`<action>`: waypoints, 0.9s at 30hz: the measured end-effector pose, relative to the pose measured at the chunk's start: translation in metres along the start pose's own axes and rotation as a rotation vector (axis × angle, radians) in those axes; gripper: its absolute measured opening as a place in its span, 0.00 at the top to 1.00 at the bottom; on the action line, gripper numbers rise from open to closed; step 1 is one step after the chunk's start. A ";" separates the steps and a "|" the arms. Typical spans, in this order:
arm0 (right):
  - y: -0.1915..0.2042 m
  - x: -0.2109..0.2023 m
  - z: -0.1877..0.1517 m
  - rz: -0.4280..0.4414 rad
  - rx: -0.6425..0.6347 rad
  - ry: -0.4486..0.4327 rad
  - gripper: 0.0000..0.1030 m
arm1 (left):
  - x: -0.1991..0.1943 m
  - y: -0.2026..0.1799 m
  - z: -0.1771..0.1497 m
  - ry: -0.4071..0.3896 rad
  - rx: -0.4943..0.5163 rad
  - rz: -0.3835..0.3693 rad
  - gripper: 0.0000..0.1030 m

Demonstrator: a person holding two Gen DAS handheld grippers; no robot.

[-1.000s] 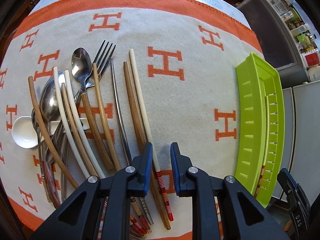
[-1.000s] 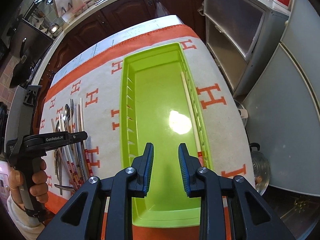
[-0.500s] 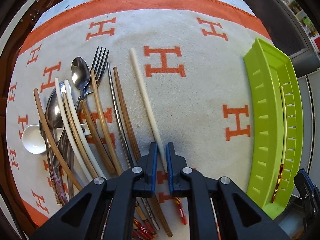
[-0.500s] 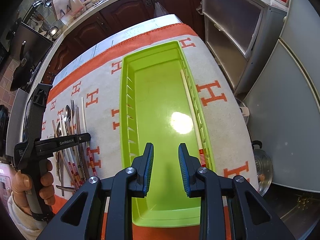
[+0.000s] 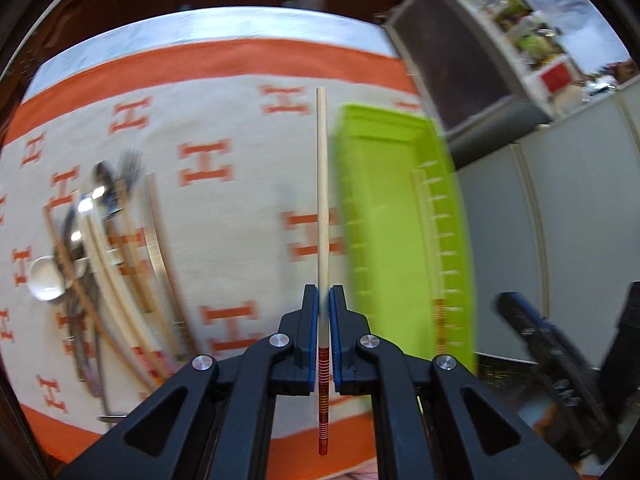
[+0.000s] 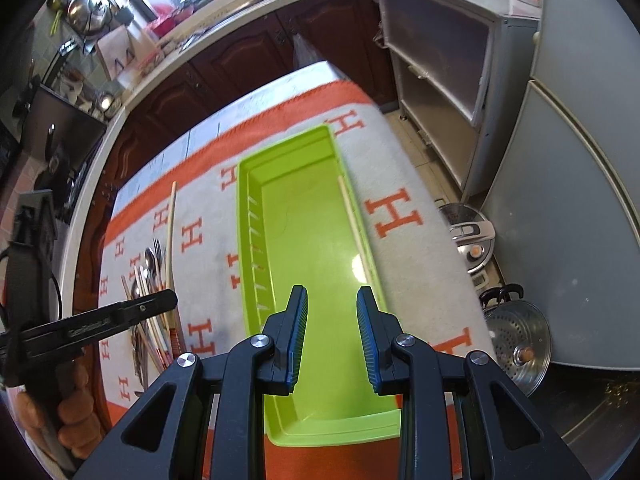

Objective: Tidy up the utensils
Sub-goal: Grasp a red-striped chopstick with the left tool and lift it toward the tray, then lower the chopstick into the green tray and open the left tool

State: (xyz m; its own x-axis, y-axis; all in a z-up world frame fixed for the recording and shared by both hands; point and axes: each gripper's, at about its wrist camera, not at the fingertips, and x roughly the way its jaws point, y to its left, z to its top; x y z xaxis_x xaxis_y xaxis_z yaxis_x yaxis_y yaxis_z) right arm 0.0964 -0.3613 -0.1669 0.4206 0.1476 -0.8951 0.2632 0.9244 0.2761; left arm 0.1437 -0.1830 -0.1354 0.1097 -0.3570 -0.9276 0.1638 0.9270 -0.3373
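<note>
My left gripper [image 5: 324,300] is shut on a pale chopstick [image 5: 321,184] with a red-striped end, held above the cloth just left of the green tray [image 5: 384,232]. That chopstick also shows in the right wrist view [image 6: 171,224]. A matching chopstick [image 6: 354,224] lies along the tray's right wall. A heap of chopsticks, spoons and a fork [image 5: 108,248] lies on the left of the cloth. My right gripper [image 6: 332,320] is open and empty above the near end of the tray [image 6: 248,240].
An orange and cream cloth [image 5: 240,128] covers the table. A small white spoon [image 5: 44,280] lies at the far left. A cabinet [image 6: 440,80] and a steamer pot [image 6: 516,340] stand to the right of the table.
My left gripper shut on the pale chopstick, lifted it off the cloth and swung right toward the tray. My right gripper stayed open over the tray.
</note>
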 end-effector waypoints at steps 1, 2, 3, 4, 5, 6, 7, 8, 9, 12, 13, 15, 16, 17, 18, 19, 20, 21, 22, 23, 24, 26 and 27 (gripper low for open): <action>-0.003 -0.003 0.000 -0.003 0.009 -0.008 0.75 | 0.002 -0.009 0.002 -0.001 0.005 -0.019 0.97; -0.006 -0.005 0.001 -0.006 0.018 -0.013 0.75 | 0.004 -0.015 0.004 -0.001 0.010 -0.030 0.97; -0.010 -0.007 0.001 -0.009 0.029 -0.016 0.75 | 0.009 -0.029 0.007 -0.001 0.024 -0.045 0.97; -0.014 -0.008 0.000 -0.013 0.040 -0.018 0.75 | 0.013 -0.036 0.010 0.002 0.028 -0.053 0.97; -0.018 -0.009 0.000 -0.018 0.048 -0.020 0.75 | 0.013 -0.030 0.011 0.008 0.029 -0.062 0.97; -0.022 -0.010 -0.001 -0.021 0.058 -0.019 0.75 | 0.020 -0.035 0.014 0.017 0.028 -0.073 0.97; -0.026 -0.010 -0.002 -0.024 0.069 -0.018 0.75 | 0.030 -0.041 0.018 0.028 0.023 -0.076 0.97; -0.030 -0.011 -0.003 -0.027 0.079 -0.018 0.75 | 0.038 -0.044 0.021 0.034 0.022 -0.077 0.97; -0.034 -0.012 -0.003 -0.032 0.088 -0.018 0.75 | 0.047 -0.049 0.023 0.042 0.025 -0.080 0.97; -0.042 -0.013 -0.006 -0.046 0.109 -0.017 0.75 | 0.067 -0.058 0.026 0.062 0.012 -0.087 0.85; -0.045 -0.013 -0.007 -0.046 0.115 -0.016 0.75 | 0.074 -0.061 0.027 0.067 0.017 -0.080 0.79; -0.048 -0.015 -0.008 -0.044 0.121 -0.015 0.75 | 0.075 -0.060 0.024 0.053 0.015 -0.064 0.62; -0.050 -0.016 -0.009 -0.044 0.121 -0.017 0.75 | 0.075 -0.061 0.023 0.042 0.017 -0.052 0.60; -0.050 -0.017 -0.010 -0.044 0.119 -0.019 0.75 | 0.072 -0.061 0.021 0.035 0.026 -0.055 0.60; -0.049 -0.018 -0.010 -0.043 0.116 -0.021 0.75 | 0.071 -0.061 0.020 0.032 0.034 -0.059 0.60; -0.048 -0.019 -0.011 -0.040 0.112 -0.024 0.75 | 0.068 -0.062 0.018 0.029 0.050 -0.053 0.59; -0.047 -0.020 -0.011 -0.038 0.109 -0.025 0.75 | 0.063 -0.062 0.016 0.024 0.066 -0.036 0.58; -0.044 -0.020 -0.011 -0.035 0.102 -0.024 0.75 | 0.054 -0.057 0.012 0.018 0.078 -0.026 0.56; -0.040 -0.021 -0.012 -0.032 0.096 -0.023 0.75 | 0.047 -0.055 0.009 0.002 0.095 -0.006 0.56; -0.036 -0.021 -0.012 -0.028 0.082 -0.020 0.75 | 0.039 -0.051 0.007 -0.005 0.104 0.006 0.55; -0.032 -0.021 -0.013 -0.024 0.073 -0.019 0.75 | 0.033 -0.047 0.004 -0.013 0.114 0.026 0.55; -0.024 -0.020 -0.015 -0.019 0.051 -0.014 0.75 | 0.019 -0.036 0.000 -0.024 0.120 0.055 0.55; -0.019 -0.018 -0.015 -0.016 0.043 -0.012 0.75 | 0.013 -0.029 -0.002 -0.030 0.118 0.065 0.55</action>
State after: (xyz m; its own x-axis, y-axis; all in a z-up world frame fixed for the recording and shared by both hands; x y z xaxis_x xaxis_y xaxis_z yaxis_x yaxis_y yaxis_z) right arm 0.0703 -0.3764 -0.1612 0.4259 0.1282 -0.8956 0.3067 0.9108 0.2762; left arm 0.1381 -0.2145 -0.1377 0.1528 -0.3011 -0.9413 0.2696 0.9290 -0.2534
